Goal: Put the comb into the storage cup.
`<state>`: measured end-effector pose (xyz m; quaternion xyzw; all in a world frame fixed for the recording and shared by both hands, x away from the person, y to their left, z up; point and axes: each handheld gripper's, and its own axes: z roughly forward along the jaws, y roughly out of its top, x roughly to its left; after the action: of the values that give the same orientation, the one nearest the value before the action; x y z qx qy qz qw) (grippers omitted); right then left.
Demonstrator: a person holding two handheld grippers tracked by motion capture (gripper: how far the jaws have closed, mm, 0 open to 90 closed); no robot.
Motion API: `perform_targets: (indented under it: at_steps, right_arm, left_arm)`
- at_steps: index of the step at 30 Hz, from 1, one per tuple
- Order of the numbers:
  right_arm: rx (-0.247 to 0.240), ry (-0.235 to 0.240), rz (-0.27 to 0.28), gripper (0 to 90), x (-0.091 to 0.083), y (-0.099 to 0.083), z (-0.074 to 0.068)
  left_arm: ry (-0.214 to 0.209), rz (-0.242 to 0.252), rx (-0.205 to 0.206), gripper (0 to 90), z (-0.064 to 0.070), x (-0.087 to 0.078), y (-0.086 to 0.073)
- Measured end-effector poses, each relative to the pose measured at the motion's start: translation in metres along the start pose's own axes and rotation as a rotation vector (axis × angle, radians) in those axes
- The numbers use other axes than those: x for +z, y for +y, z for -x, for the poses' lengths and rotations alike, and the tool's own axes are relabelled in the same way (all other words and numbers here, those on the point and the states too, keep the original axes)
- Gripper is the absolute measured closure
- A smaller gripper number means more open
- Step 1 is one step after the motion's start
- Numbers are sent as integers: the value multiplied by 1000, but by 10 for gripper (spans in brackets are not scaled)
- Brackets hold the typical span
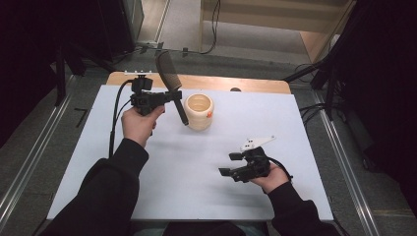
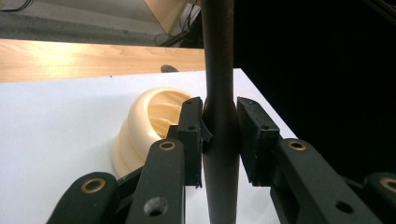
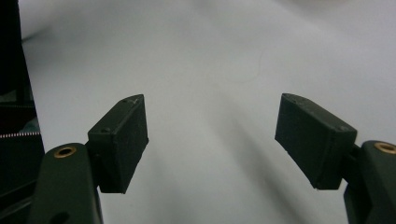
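Observation:
In the high view my left gripper [image 1: 172,98] is shut on the handle of a black long-handled utensil [image 1: 169,73], holding it lifted with its broad mesh-like head up and its handle end slanting down beside a cream ribbed cup [image 1: 199,112]. The cup stands upright on the white table [image 1: 221,132] and has a small orange mark on its right side. The left gripper view shows both pads of my left gripper [image 2: 219,135] pressed on the dark handle [image 2: 218,56], with the cup [image 2: 140,130] just behind to the left. My right gripper [image 1: 229,164] [image 3: 210,140] hovers open above bare table, nothing between its jaws.
A wooden strip [image 1: 206,82] runs along the table's far edge, with a small dark object [image 1: 236,90] on it. Metal rails [image 1: 344,162] and cables [image 1: 314,110] flank the table on the floor. Dark stands rise at the left and right.

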<state>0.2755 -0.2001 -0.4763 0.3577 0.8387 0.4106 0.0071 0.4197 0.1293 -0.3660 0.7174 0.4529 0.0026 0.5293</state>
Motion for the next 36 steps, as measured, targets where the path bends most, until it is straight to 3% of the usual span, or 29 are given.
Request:
perform_targets:
  at_steps: [6, 14, 18, 22, 29, 36]
  right_arm:
    - [9, -27, -8, 236, -10, -12, 4]
    - [16, -35, -3, 235, -22, -24, 5]
    - [14, -40, 2, 235, -30, -31, 5]
    - [23, -35, 14, 235, -38, -38, 8]
    - [35, -35, 37, 236, -43, -40, 11]
    - [26, -32, 39, 235, -42, -39, 11]
  left_arm:
    - [7, 7, 22, 728, 5, 13, 13]
    - [47, 21, 61, 728, 8, 35, 30]
    - [49, 39, 51, 727, 4, 46, 35]
    - [83, 41, 70, 727, 2, 58, 35]
    - [67, 45, 49, 726, -7, 78, 26]
    - [94, 19, 85, 726, -9, 91, 14]
